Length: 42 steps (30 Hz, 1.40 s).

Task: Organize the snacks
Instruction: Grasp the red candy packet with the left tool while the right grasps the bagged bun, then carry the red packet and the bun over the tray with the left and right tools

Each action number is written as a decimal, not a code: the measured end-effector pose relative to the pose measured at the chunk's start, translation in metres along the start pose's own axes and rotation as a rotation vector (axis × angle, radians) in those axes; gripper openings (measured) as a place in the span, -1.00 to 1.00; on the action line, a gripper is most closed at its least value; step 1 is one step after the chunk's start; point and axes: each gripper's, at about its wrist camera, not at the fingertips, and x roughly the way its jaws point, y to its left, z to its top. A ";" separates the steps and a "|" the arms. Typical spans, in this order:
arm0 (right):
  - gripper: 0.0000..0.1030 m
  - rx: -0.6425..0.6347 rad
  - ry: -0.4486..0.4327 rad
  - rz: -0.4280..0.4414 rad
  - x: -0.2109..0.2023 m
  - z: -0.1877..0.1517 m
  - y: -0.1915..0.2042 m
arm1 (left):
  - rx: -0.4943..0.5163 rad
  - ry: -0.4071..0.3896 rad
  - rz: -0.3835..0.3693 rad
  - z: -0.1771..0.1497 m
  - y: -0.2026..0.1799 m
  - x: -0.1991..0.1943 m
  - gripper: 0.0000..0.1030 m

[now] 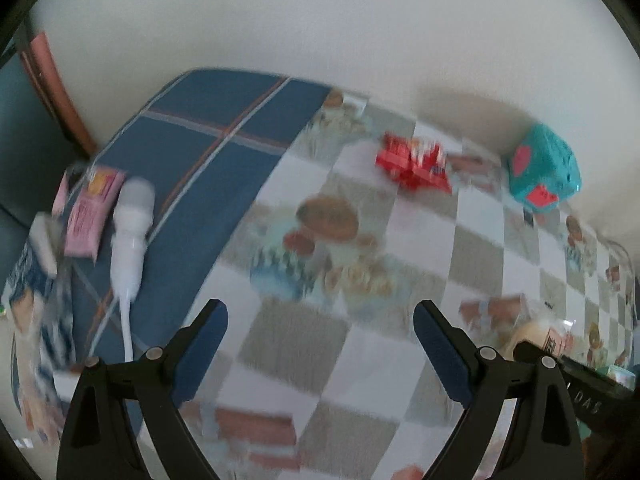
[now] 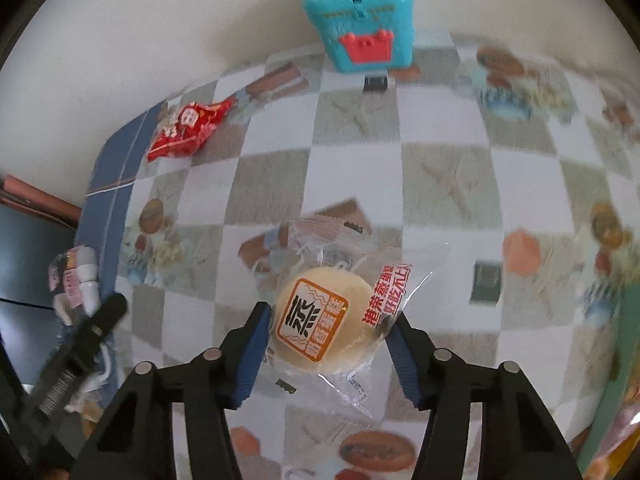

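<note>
My right gripper (image 2: 326, 320) is shut on a steamed cake in a clear wrapper (image 2: 324, 322), held above the checkered tablecloth (image 2: 360, 168). A red snack packet (image 2: 188, 130) lies at the far left of the table; it also shows in the left wrist view (image 1: 414, 166). A teal box with red marks (image 2: 360, 16) stands against the wall; it shows in the left wrist view too (image 1: 542, 168). My left gripper (image 1: 320, 320) is open and empty above the cloth. The wrapped cake shows at its right (image 1: 536, 336).
A blue plaid surface (image 1: 208, 148) at the left holds a white device with a cord (image 1: 130, 232) and a pink packet (image 1: 90, 212). A white wall (image 1: 320, 20) backs the table. More packets lie at the right edge (image 2: 616, 432).
</note>
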 end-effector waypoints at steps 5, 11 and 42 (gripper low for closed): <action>0.10 0.013 -0.029 0.002 0.000 0.024 -0.010 | 0.047 -0.034 -0.019 0.038 -0.019 0.012 0.83; 0.10 0.026 -0.099 0.052 -0.016 0.047 -0.034 | 0.027 -0.062 -0.104 0.080 -0.039 0.038 0.83; 0.10 0.016 -0.177 0.144 -0.129 -0.027 -0.081 | 0.049 -0.054 -0.044 -0.019 -0.113 -0.077 0.20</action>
